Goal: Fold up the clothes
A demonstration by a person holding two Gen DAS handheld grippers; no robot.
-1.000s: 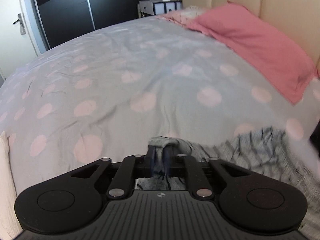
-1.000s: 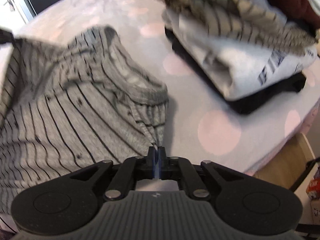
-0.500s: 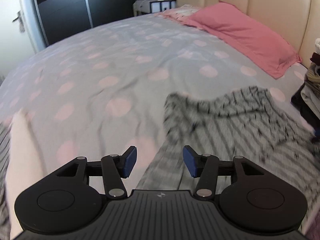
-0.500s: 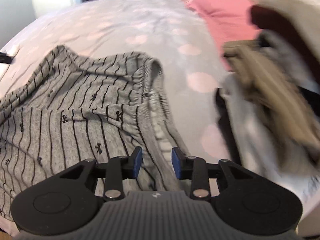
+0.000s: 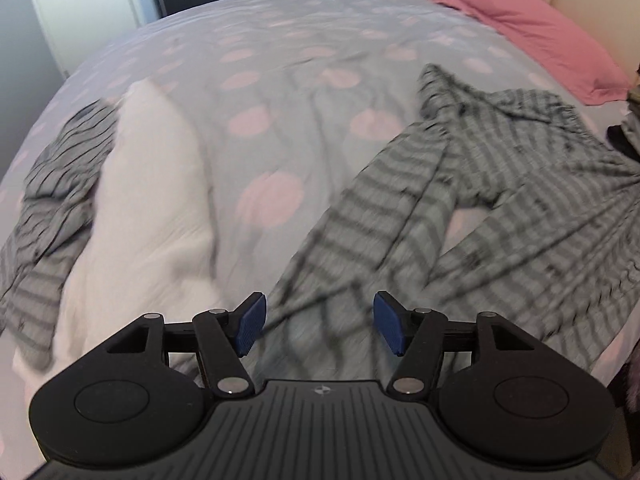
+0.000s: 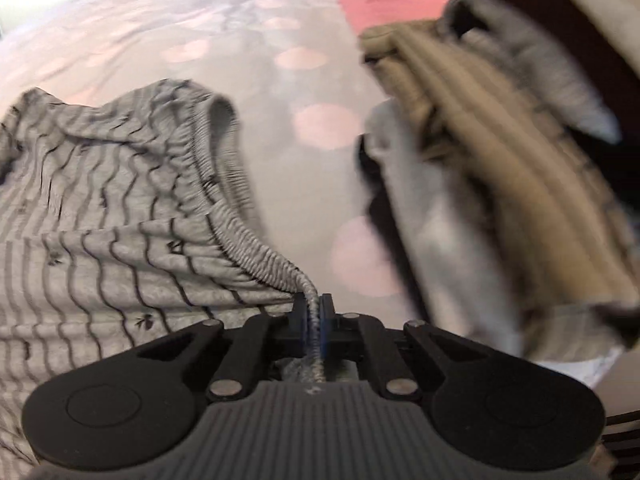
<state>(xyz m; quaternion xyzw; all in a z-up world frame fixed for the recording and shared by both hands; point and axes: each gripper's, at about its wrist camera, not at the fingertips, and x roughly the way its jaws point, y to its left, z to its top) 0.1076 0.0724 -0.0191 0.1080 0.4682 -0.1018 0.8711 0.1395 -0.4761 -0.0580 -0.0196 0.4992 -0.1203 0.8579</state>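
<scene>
Left claw was held spread, nothing between its blue pads, poised over the near end of the grey striped garment. Right claw was clamped on the garment's ribbed waistband. The garment was spread on the dotted bedspread, its long axis seen running from the near edge toward the pink pillow. Open bedspread was noted beyond it. Room was limited rightward by a stack of folded clothes. A white cloth was recorded at left.
</scene>
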